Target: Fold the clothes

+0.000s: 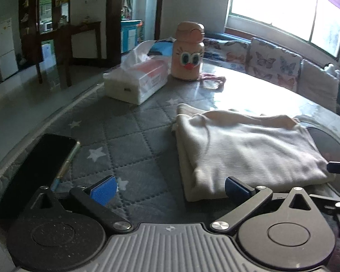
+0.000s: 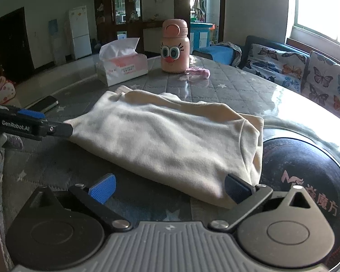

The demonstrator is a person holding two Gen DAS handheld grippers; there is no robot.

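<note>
Left wrist view: left gripper (image 1: pixel 170 189) low over the quilted grey counter (image 1: pixel 133 131), fingers spread wide, nothing between the blue pads (image 1: pixel 103 190). Folded cream garment (image 1: pixel 244 149) flat on the counter, its near-left corner touching or just behind the gripper's right-hand finger (cannot tell which). Beyond the garment's far-left corner, a tissue box (image 1: pixel 137 81) with a tissue sticking up, and just right of the box a peach cartoon-faced bottle (image 1: pixel 188 52) standing upright. Small pink item (image 1: pixel 213 80) just right of the bottle's base, too blurred to identify. Dark phone (image 1: pixel 37 170) lying flat well left of the garment, near the counter edge. Dark round disc (image 1: pixel 328 145) partly under the garment's right edge. Butterfly cushions (image 1: pixel 274 64) beyond the garment, under the window.

Right wrist view: right gripper (image 2: pixel 170 188) also splayed open and empty, its right-hand finger at the garment's (image 2: pixel 170 142) near-right corner, left-hand pad over bare counter (image 2: pixel 226 86). Garment in a rough rectangle, several layers thick at its right edge. Left gripper (image 2: pixel 56 130) at the garment's left corner, tip touching the cloth (finger spacing unreadable from this side). Bottle (image 2: pixel 175 48) and tissue box (image 2: pixel 121 68) beyond the garment, phone (image 2: pixel 45 104) far-left of it, black disc (image 2: pixel 306 176) with pink characters right of it.
</note>
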